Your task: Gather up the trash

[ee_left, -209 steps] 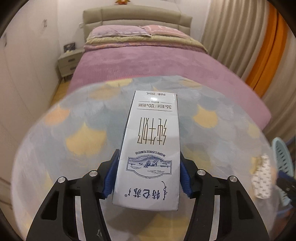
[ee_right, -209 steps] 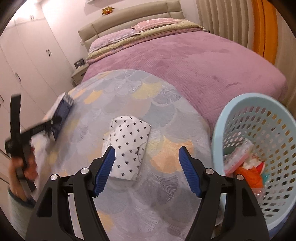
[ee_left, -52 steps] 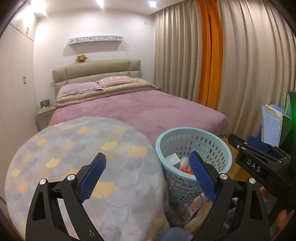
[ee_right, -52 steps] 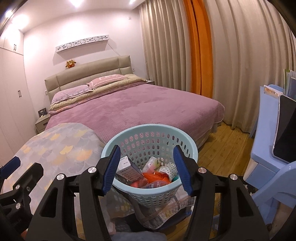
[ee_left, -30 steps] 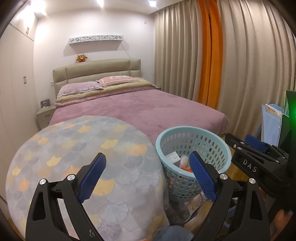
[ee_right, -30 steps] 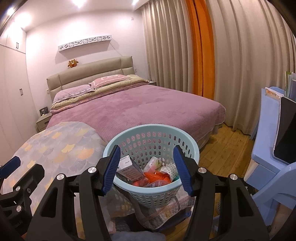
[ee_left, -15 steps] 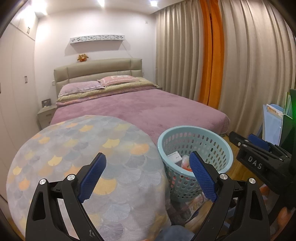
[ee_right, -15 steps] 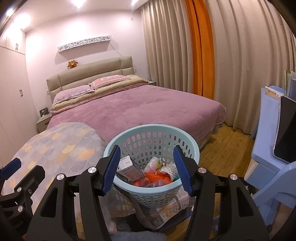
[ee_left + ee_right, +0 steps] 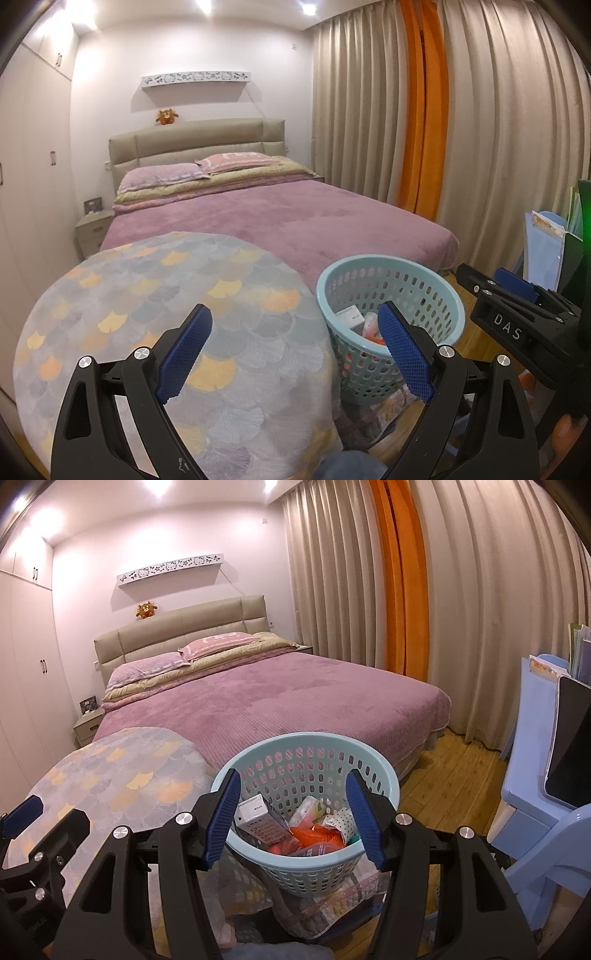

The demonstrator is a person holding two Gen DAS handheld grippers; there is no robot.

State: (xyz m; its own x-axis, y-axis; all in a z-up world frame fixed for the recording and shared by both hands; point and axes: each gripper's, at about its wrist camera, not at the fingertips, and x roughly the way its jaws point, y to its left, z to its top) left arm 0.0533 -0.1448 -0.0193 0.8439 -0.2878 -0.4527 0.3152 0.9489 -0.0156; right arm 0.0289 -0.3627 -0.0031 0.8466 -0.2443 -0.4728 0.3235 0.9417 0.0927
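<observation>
A light blue perforated basket [image 9: 306, 753] stands beside the round table and holds trash: a white milk carton [image 9: 258, 821], a dotted white wrapper [image 9: 341, 821] and orange and red packets [image 9: 314, 836]. It also shows in the left wrist view [image 9: 391, 291]. My left gripper [image 9: 293, 350] is open and empty above the table's right edge. My right gripper [image 9: 293, 816] is open and empty, held in front of and above the basket. The round table [image 9: 147, 295] has a grey and yellow scallop-pattern cloth with nothing on it.
A bed with a purple cover [image 9: 295, 698] lies behind the table and basket. Beige and orange curtains [image 9: 406, 590] hang at the right. A blue plastic chair and desk [image 9: 535, 794] stand at the far right. The floor is wood [image 9: 454, 771].
Seven seconds ago my left gripper held the milk carton and the dotted wrapper lay on the table; both now lie in the basket. In the last second both grippers barely moved.
</observation>
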